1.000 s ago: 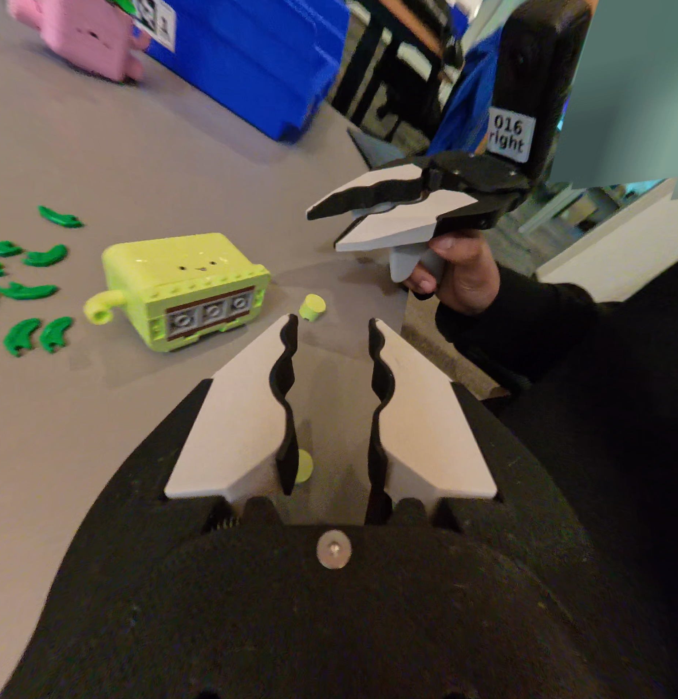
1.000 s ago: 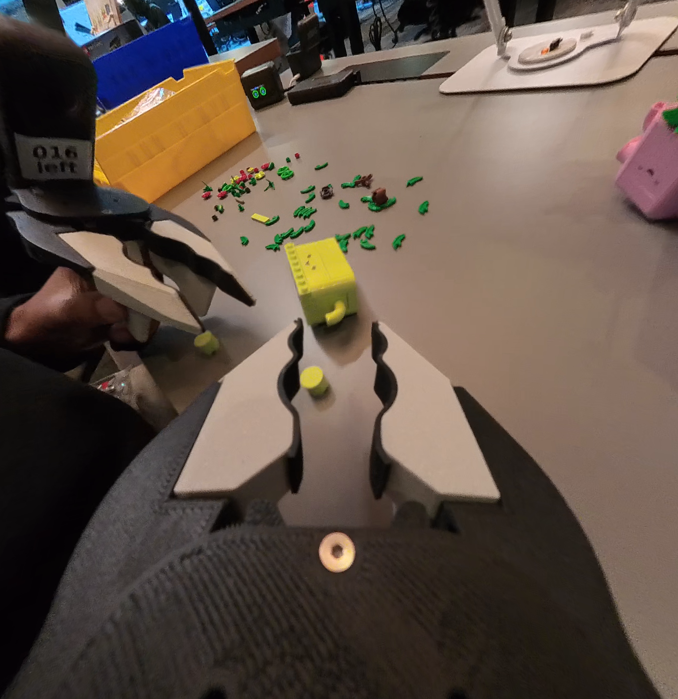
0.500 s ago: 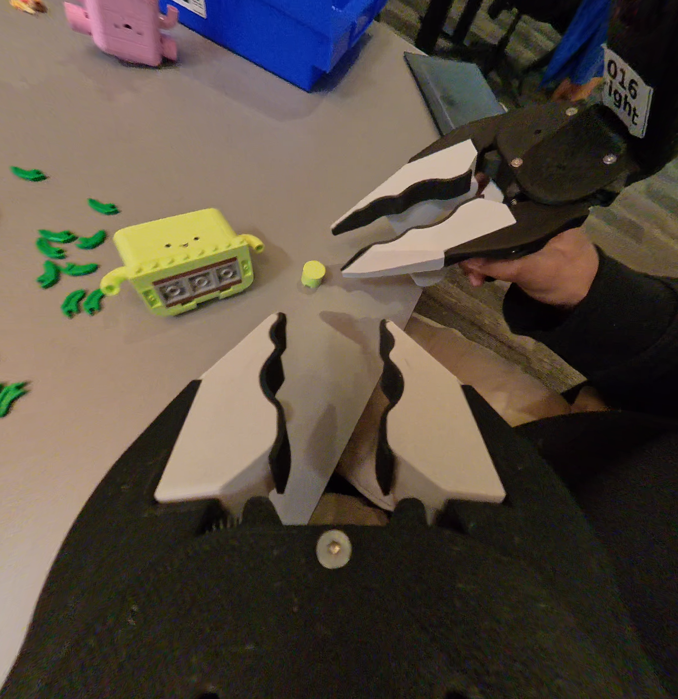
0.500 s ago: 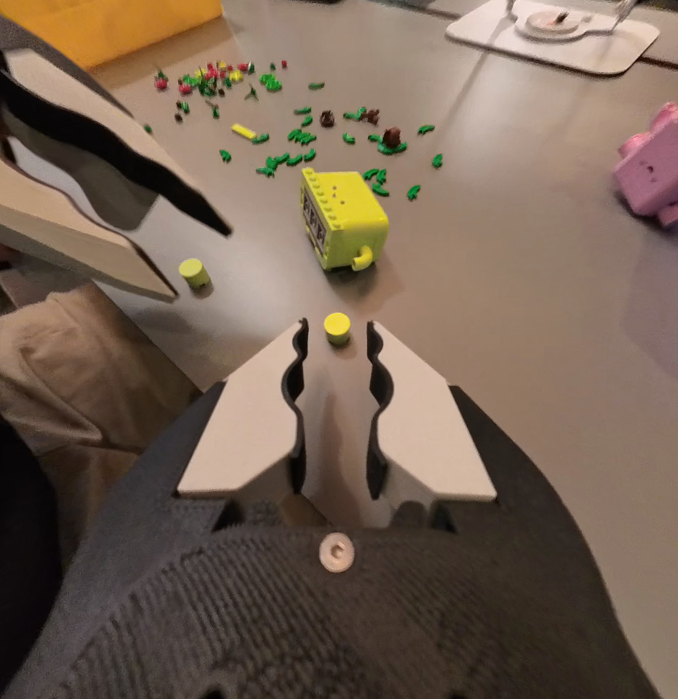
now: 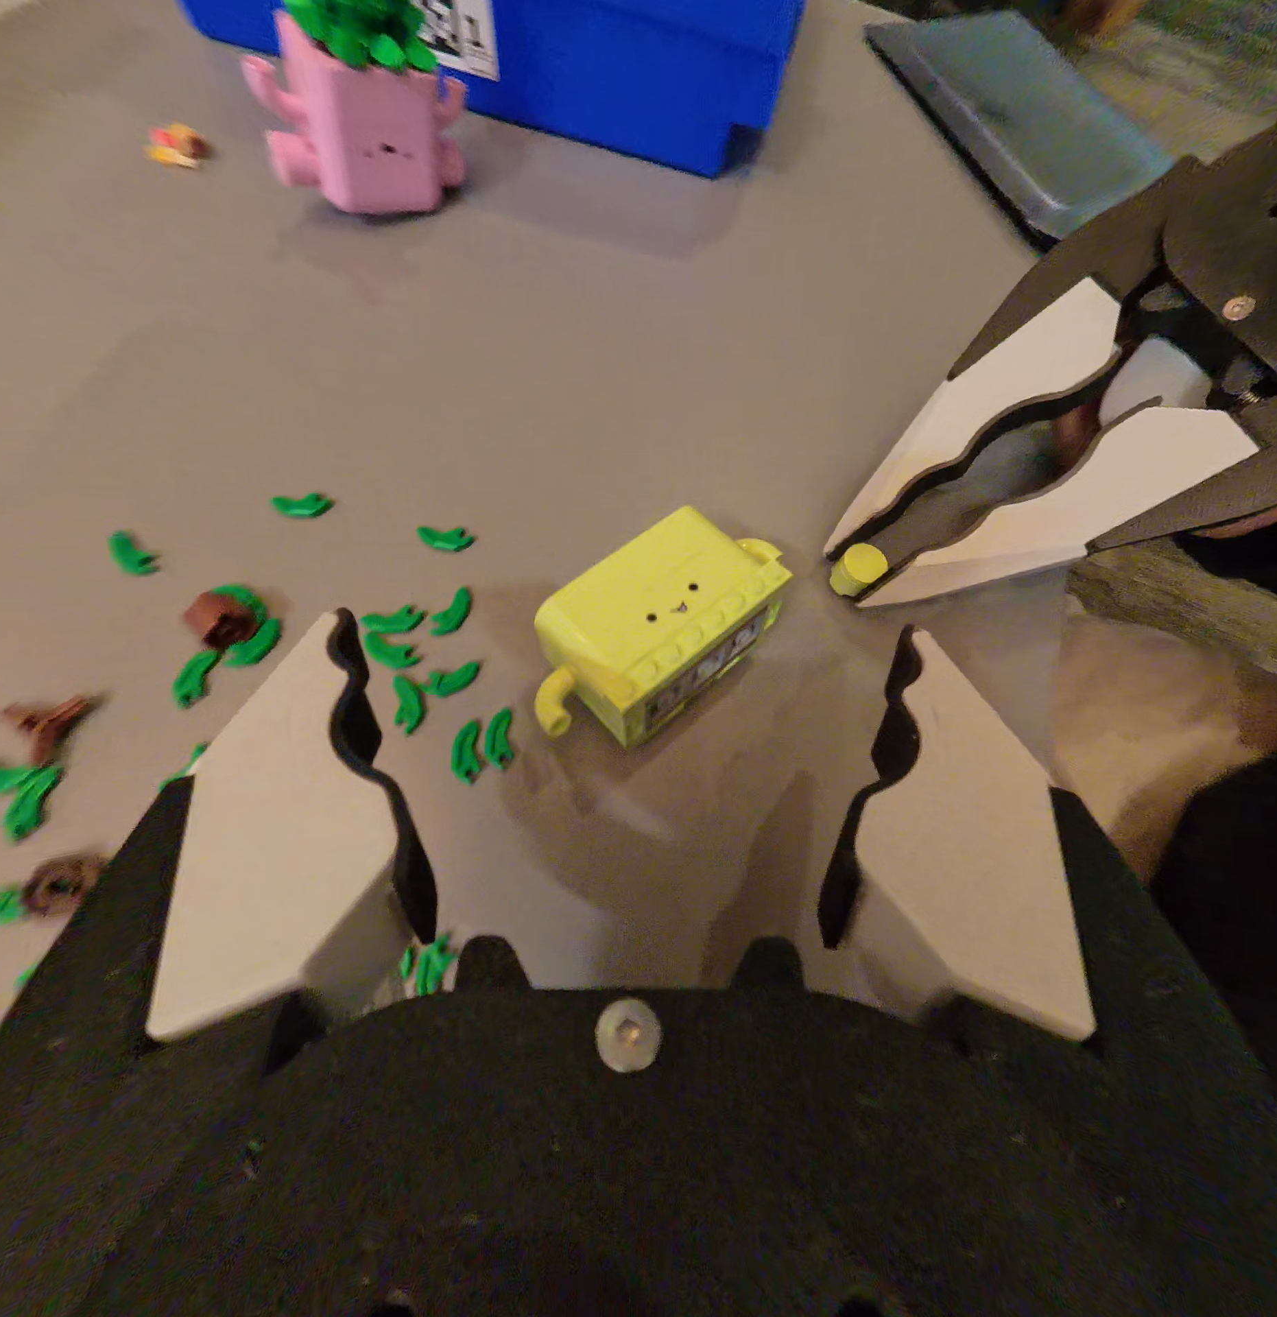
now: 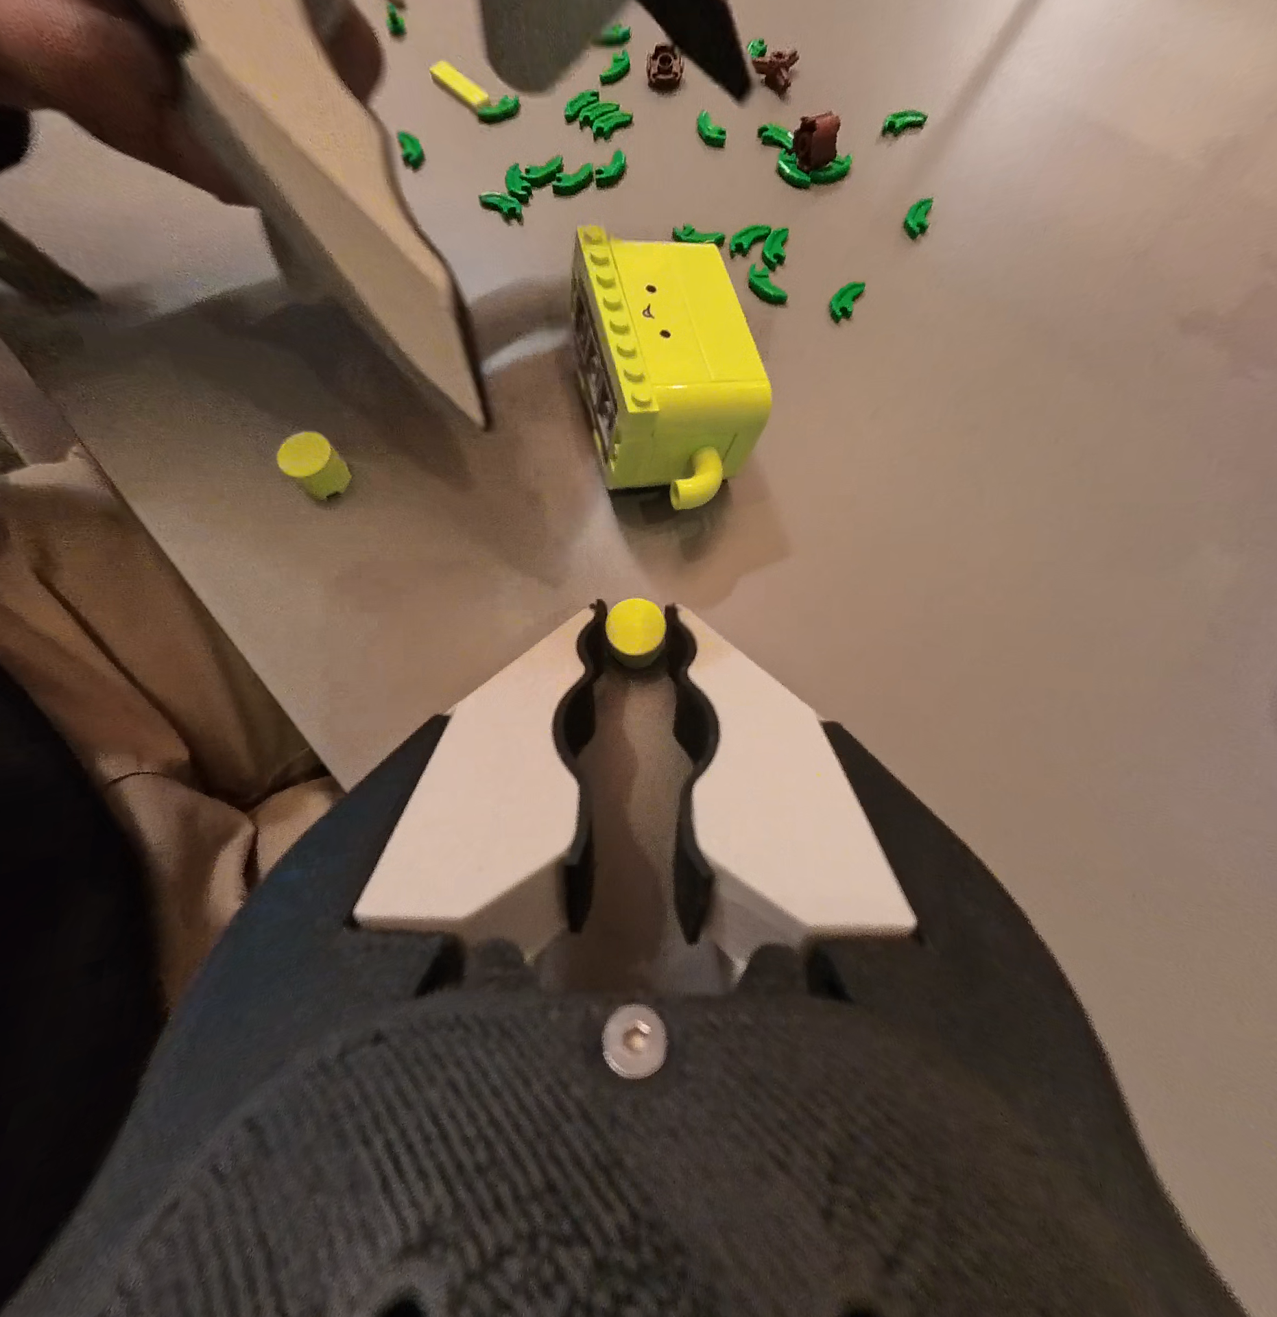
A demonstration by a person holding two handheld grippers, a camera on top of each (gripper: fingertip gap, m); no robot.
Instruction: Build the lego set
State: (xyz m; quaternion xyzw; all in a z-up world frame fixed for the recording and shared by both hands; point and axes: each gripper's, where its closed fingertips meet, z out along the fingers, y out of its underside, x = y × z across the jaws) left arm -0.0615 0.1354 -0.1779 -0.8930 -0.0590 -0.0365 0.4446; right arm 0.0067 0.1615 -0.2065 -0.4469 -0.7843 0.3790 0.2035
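Right tool clamps peg at tips | left tool apart | risk: shallow grip, peg may pop out

Glossy plastic lime block, seemingly matt table

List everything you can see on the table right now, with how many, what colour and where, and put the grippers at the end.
Block figure: one, lime yellow, lying mid-table.
Round pegs: two, lime yellow; one between the right gripper's tips, one loose near the table edge.
Leaf pieces: many, green, scattered beside the block figure.
Small pieces: several, brown, among the leaves.
Flat bar: one, yellow, far side.
Potted figure: one, pink with green top, by the bin.
Bin: one, blue, far edge.
Table: grey.
Left gripper: open.
Right gripper: shut on a peg.
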